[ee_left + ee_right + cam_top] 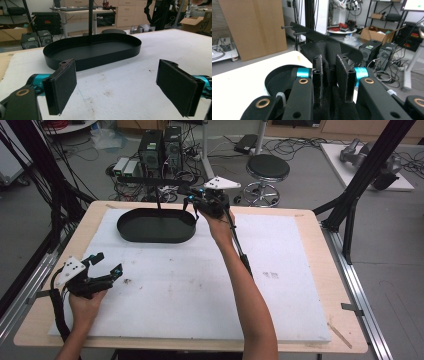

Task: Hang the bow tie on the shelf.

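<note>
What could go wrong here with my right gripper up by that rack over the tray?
1. The right gripper, shut on black cloth, sits close to the rack bar and its pegs; the cloth may snag or miss a peg.
2. A tug might tip the tray stand.
3. The left gripper, open, rests apart, so it isn't steadying the tray.

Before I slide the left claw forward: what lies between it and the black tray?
Only bare white mat separates left claw from black tray, per the left gripper view.
</note>
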Tool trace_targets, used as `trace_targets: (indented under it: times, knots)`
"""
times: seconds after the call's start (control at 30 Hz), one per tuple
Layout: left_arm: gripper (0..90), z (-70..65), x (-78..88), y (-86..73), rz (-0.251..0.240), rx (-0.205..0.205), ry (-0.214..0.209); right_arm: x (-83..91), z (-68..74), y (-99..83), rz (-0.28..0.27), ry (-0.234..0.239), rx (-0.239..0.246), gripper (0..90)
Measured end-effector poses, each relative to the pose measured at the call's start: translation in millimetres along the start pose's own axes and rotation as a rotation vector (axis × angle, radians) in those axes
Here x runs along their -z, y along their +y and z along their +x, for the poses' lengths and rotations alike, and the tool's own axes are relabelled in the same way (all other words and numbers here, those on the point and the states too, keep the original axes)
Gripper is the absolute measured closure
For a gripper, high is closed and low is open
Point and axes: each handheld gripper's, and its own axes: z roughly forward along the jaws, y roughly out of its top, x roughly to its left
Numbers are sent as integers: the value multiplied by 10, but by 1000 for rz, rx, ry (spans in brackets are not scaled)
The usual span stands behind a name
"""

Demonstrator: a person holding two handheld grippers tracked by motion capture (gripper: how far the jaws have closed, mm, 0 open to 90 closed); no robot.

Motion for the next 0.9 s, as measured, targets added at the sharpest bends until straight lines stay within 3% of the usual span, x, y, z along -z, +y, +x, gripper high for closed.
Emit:
trace_targets:
  times: [0.3,0.53,0.9]
  knots:
    - [168,-1,-2,0,-4,4,0,-120,-6,130,-22,2,16,764]
    - [168,1,-1,1,0,-2,-3,-209,-53,181,-42,0,-8,764]
    - [169,0,-2,0,-3,1,-11,-514,-52,281,-9,-24,8,764]
